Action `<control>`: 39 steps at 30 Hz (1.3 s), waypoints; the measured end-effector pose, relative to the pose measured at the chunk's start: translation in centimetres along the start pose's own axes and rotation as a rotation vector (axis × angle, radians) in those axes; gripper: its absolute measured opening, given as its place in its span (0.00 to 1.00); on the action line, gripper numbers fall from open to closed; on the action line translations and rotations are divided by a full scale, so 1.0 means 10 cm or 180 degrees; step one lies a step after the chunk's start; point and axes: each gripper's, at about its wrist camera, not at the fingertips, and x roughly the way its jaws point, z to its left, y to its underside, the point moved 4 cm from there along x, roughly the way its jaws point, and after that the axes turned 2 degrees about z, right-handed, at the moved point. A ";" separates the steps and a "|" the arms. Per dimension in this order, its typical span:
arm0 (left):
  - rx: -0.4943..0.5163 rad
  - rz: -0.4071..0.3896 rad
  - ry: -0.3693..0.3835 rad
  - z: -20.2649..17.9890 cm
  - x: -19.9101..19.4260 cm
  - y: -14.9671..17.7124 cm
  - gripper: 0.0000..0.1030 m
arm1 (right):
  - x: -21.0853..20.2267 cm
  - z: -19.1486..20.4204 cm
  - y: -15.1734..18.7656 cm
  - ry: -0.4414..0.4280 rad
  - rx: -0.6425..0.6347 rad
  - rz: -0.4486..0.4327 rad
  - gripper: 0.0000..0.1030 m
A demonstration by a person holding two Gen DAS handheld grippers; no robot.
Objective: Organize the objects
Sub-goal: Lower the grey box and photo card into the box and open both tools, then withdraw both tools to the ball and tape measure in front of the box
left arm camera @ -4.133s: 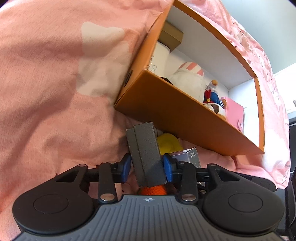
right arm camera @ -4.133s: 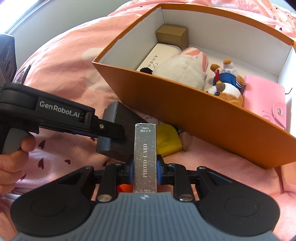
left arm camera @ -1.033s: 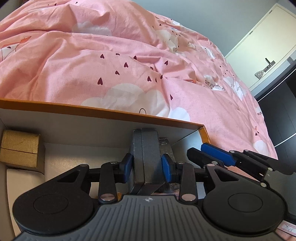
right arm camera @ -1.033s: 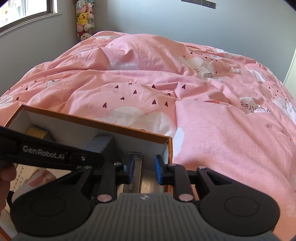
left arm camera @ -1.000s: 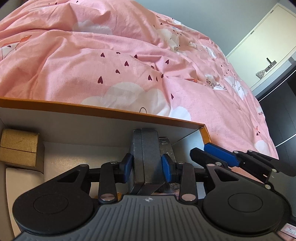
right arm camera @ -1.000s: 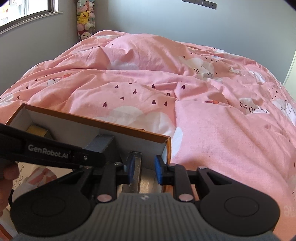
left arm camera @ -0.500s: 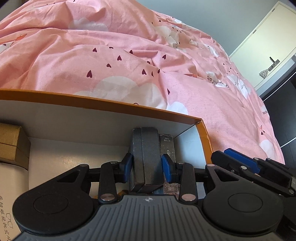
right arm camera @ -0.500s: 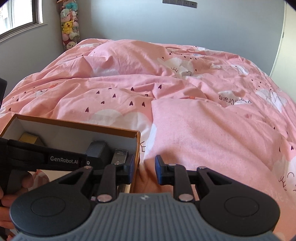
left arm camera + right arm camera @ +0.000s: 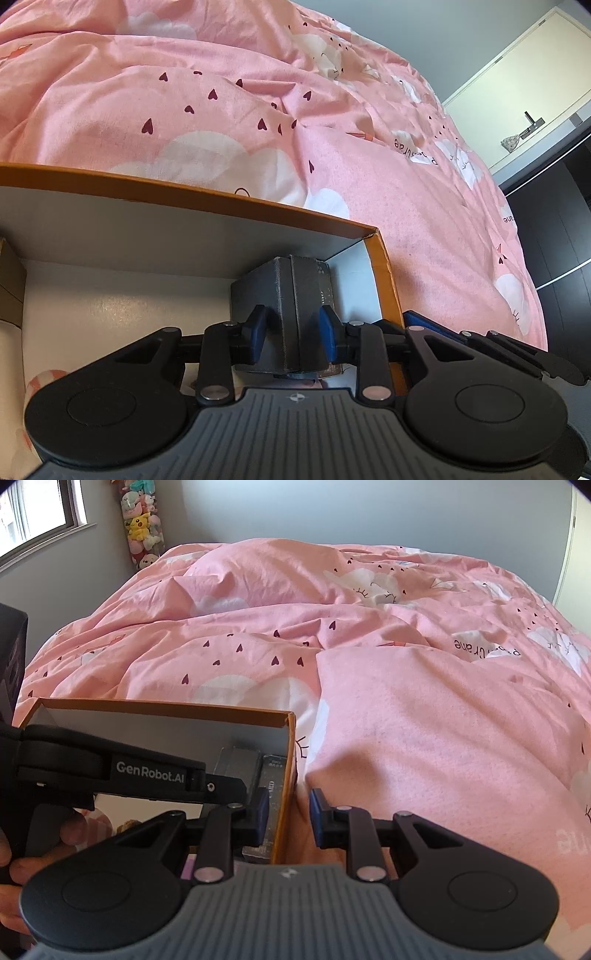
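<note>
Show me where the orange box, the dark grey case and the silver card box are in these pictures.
orange box [image 9: 221,208]: left wrist view, on its far rim.
dark grey case [image 9: 295,295]: left wrist view, on its end face.
silver card box [image 9: 275,790]: right wrist view, on its upper side.

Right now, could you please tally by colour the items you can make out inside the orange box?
Dark grey case: 1
Silver card box: 1
Gold-brown small box: 1
Pink-and-white soft toy, mostly hidden: 1
Total: 4 that can be made out; the grippers may be hiding more.
</note>
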 end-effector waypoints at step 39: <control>0.0652 -0.0951 -0.0883 -0.06 -1.98 1.19 0.33 | -1.35 0.85 0.70 -0.1014 -0.0125 -0.0392 0.38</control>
